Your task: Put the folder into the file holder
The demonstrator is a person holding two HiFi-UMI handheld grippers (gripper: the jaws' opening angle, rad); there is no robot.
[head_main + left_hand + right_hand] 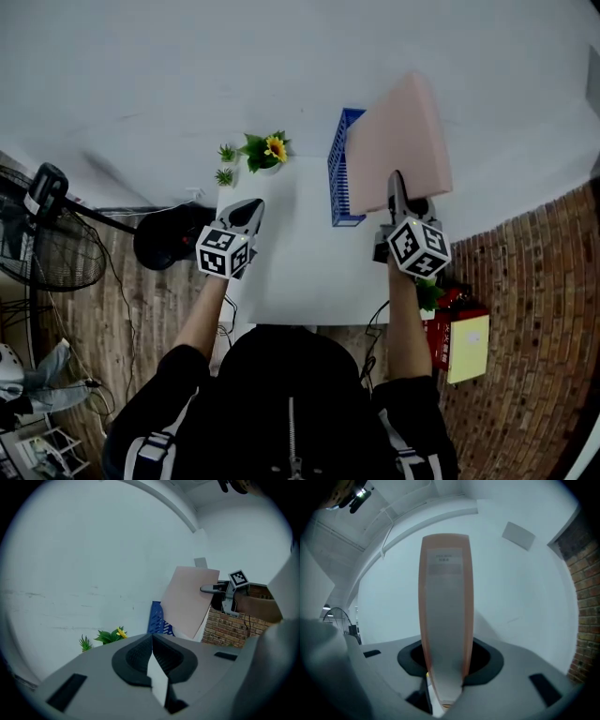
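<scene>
A pink folder point(398, 141) hangs upright in the air, held at its lower edge by my right gripper point(397, 183), which is shut on it. In the right gripper view the folder point(445, 616) rises edge-on between the jaws of that gripper point(445, 667). The blue file holder point(337, 173) stands at the table's far right, just left of and below the folder. My left gripper point(251, 211) hovers over the table's left side, shut and holding nothing. From the left gripper point(152, 641) I see the folder point(187, 599) tilted above the file holder point(155, 618).
The white table point(291, 262) abuts a white wall. A small sunflower plant point(265, 150) and two tiny green plants stand at its far left corner. A fan point(52, 248) is on the floor to the left, a red box with a yellow sheet point(464, 342) to the right.
</scene>
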